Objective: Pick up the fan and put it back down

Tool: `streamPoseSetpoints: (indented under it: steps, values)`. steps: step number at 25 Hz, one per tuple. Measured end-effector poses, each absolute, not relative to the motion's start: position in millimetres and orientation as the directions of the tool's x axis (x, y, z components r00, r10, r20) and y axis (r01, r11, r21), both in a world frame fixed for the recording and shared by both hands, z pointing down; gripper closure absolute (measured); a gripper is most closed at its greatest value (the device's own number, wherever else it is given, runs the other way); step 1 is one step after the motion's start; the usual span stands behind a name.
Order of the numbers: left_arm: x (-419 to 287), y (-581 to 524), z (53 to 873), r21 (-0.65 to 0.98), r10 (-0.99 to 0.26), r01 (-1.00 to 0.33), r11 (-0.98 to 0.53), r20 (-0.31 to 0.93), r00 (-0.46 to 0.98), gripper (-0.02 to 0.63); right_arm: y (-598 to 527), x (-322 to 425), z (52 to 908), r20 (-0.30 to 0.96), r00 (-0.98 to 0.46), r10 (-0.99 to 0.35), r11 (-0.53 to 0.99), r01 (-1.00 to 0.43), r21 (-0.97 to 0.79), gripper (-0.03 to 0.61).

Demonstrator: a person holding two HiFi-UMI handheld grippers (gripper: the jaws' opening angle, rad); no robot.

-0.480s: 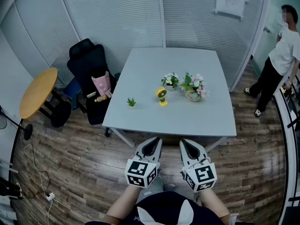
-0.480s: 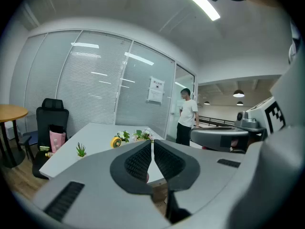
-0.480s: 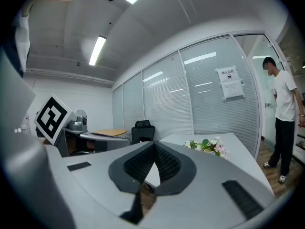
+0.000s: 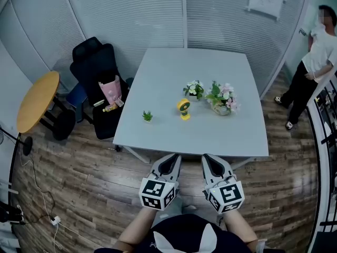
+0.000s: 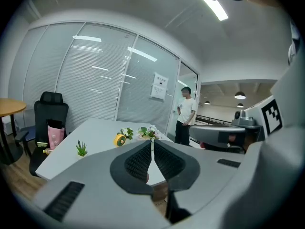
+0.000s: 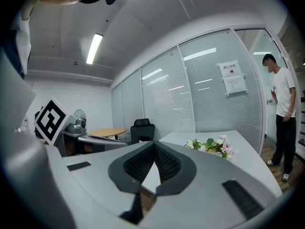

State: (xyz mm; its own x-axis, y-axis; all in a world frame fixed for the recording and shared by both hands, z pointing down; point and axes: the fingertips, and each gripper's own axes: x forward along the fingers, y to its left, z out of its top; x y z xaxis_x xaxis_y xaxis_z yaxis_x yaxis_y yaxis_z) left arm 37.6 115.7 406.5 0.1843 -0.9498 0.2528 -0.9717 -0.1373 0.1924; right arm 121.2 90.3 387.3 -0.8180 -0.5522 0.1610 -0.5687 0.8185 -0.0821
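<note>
A small yellow fan [image 4: 183, 108] stands upright near the middle of the grey table [image 4: 158, 136]; the left gripper view shows the fan [image 5: 119, 139] too. Both grippers hover side by side before the table's near edge, well short of the fan. My left gripper [image 4: 177, 156] has its jaws together with nothing between them, tips meeting in its own view [image 5: 152, 140]. My right gripper [image 4: 205, 157] is also shut and empty, jaws closed to a line in its own view [image 6: 153, 144].
Two flower arrangements [image 4: 194, 89] [image 4: 221, 99] stand just behind and right of the fan; a tiny green plant [image 4: 147, 116] sits to its left. A black chair [image 4: 93, 67] with a pink bag and a round wooden table [image 4: 37, 100] are at left. A person [image 4: 316, 62] stands at right.
The head view has shifted slightly, so the table sits a little lower and further right in the picture. Both grippers keep their places and stay shut.
</note>
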Motion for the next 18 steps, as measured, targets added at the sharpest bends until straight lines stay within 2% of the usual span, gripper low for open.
streamPoseSetpoints:
  steps: [8,13,18]
  values:
    - [5.9,78.9,414.1,0.209,-0.944,-0.965,-0.156,0.258,0.208,0.581,50.6,93.1,396.5,0.190,-0.801,-0.568,0.805,-0.588,-0.075,0.571]
    - [-19.8,57.5,420.1,0.220,-0.939,-0.962,-0.160,0.267,0.217,0.581,25.7,71.4,404.1,0.208,-0.793,-0.572,0.799,-0.597,-0.078,0.546]
    - [-44.0,39.0,423.8,0.227,-0.931,-0.957,-0.183,0.272,0.242,0.581,8.4,47.5,412.2,0.233,-0.789,-0.568,0.795,-0.600,-0.092,0.467]
